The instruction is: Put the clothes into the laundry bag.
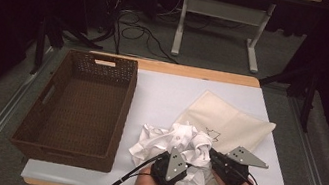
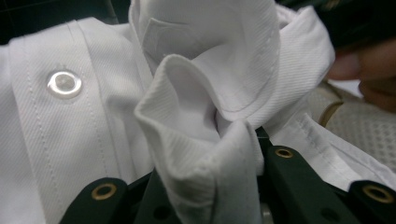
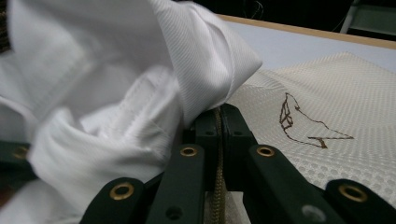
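**Gripping a white shirt over a mesh bag**

Looking down in the high view, a crumpled white shirt (image 1: 178,148) lies at the near edge of the worktop (image 1: 162,92), partly on a cream mesh bag (image 1: 233,122) that spreads to the right; a brown woven basket (image 1: 49,103) stands just to the left of the shirt; the left hand-held gripper (image 1: 178,151) and the right hand-held gripper (image 1: 210,153) both reach into the shirt from the near side, close together, each held in one of the person's hands.

In the left gripper view, the left hand-held gripper (image 2: 236,140) has its black jaws pressed in on a thick fold of the white shirt (image 2: 205,121); a clear button (image 2: 64,84) sits on the placket to the left; the mesh bag (image 2: 359,126) shows at the right.

In the right gripper view, the right hand-held gripper (image 3: 219,116) has its jaws closed together with a zipper (image 3: 217,186) running between them; the white shirt (image 3: 140,84) hangs over the jaws on the left, touching their tips; the mesh bag (image 3: 327,93), with a brown line drawing (image 3: 303,123) on it, lies flat to the right.
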{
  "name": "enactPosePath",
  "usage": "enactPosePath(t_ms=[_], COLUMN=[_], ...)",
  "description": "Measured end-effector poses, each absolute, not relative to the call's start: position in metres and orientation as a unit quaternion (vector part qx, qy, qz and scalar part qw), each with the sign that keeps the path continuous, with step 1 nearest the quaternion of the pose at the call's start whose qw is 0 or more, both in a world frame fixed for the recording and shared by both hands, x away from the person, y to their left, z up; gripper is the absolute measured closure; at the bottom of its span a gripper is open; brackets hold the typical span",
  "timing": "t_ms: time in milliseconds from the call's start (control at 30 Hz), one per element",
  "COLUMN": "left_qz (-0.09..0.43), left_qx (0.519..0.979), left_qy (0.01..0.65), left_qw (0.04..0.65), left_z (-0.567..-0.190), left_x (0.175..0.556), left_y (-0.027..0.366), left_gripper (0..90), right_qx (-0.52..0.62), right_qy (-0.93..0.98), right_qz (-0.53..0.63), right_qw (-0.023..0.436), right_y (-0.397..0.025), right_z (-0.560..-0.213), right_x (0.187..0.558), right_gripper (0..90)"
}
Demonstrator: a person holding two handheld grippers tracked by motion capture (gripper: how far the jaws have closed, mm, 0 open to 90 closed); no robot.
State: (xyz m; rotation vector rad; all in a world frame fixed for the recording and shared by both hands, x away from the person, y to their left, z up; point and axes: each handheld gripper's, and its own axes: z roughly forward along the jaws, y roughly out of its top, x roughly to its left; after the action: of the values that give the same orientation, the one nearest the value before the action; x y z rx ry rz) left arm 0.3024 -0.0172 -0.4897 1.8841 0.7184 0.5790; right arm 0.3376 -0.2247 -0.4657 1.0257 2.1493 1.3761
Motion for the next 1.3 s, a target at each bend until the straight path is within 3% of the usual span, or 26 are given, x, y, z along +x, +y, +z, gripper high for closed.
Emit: enactPosePath(t_ms=[367,533,567,600,633,667,800,933,1300], left_qz=[0.211,0.177,0.160,0.151,0.145,0.146,0.153,0.174,0.189], left_qx=[0.811,0.800,0.794,0.790,0.786,0.780,0.780,0.779,0.770], left_qy=[0.306,0.331,0.332,0.330,0.327,0.317,0.317,0.317,0.316], left_qw=[0.453,0.467,0.483,0.493,0.504,0.519,0.517,0.512,0.521], left_z=[-0.515,-0.513,-0.511,-0.509,-0.507,-0.502,-0.493,-0.482,-0.481], left_x=[0.320,0.325,0.324,0.323,0.321,0.315,0.305,0.288,0.260], left_y=[-0.041,-0.038,-0.035,-0.033,-0.030,-0.026,-0.019,-0.006,0.038], left_gripper=[78.4,74.9,60.3,60.3,45.4,37.3,17.5,12.3,16.4], right_qx=[0.367,0.365,0.364,0.364,0.367,0.367,0.365,0.366,0.366], right_qy=[0.750,0.747,0.749,0.749,0.749,0.749,0.750,0.751,0.754], right_qz=[0.513,0.517,0.513,0.513,0.513,0.512,0.512,0.510,0.507], right_qw=[0.200,0.205,0.207,0.207,0.205,0.206,0.204,0.203,0.201], right_y=[-0.241,-0.245,-0.245,-0.245,-0.245,-0.245,-0.244,-0.243,-0.244], right_z=[-0.458,-0.455,-0.457,-0.457,-0.459,-0.459,-0.460,-0.460,-0.462], right_x=[0.332,0.329,0.329,0.329,0.329,0.329,0.329,0.327,0.326], right_gripper=[89.0,88.9,88.9,88.9,88.9,88.9,88.8,88.8,88.7])
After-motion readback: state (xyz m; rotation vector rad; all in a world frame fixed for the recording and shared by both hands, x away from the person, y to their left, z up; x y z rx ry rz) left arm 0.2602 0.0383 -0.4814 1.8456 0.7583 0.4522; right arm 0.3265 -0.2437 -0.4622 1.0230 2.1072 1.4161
